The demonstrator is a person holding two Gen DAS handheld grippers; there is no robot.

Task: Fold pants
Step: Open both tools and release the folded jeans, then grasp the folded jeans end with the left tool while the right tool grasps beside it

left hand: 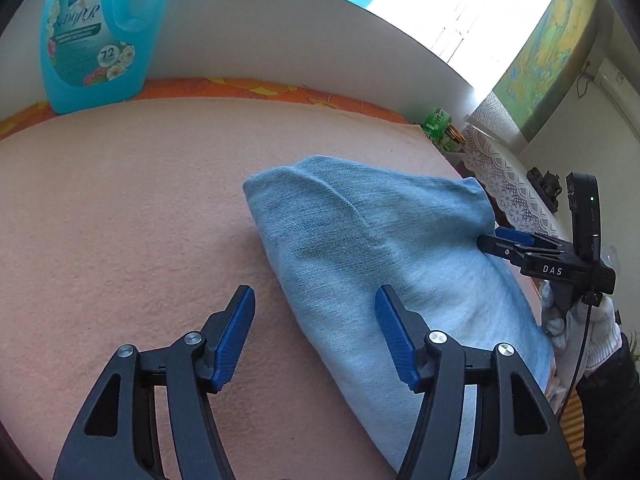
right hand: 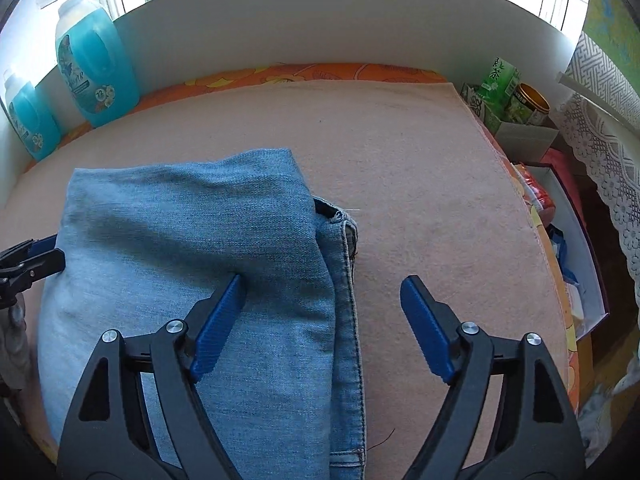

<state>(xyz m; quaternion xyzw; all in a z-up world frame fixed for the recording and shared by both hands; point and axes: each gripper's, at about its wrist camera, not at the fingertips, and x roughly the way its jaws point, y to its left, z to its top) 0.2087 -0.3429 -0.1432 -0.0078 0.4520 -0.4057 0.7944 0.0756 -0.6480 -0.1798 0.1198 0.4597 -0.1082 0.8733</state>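
Observation:
Light blue jeans (left hand: 380,232) (right hand: 180,220) lie folded into a thick bundle on a pink blanket (left hand: 120,220) (right hand: 440,200). In the right wrist view a waistband and seam show at the bundle's right edge. My left gripper (left hand: 315,294) (right hand: 56,249) is open and straddles the bundle's left edge, one finger over the blanket and one over the denim. My right gripper (right hand: 322,280) (left hand: 489,238) is open wide across the right edge. Its left fingertip (right hand: 236,284) rests on the denim, and its other finger is over bare blanket. A white-gloved hand (left hand: 592,328) holds it.
Blue detergent bottles (left hand: 92,36) (right hand: 94,68) stand at the back left against a white panel (right hand: 320,20). A green tea box (right hand: 496,80) and a tin (right hand: 528,104) sit past the blanket's right corner. An open box (right hand: 576,280) and a lace curtain (right hand: 608,168) lie beyond the right edge.

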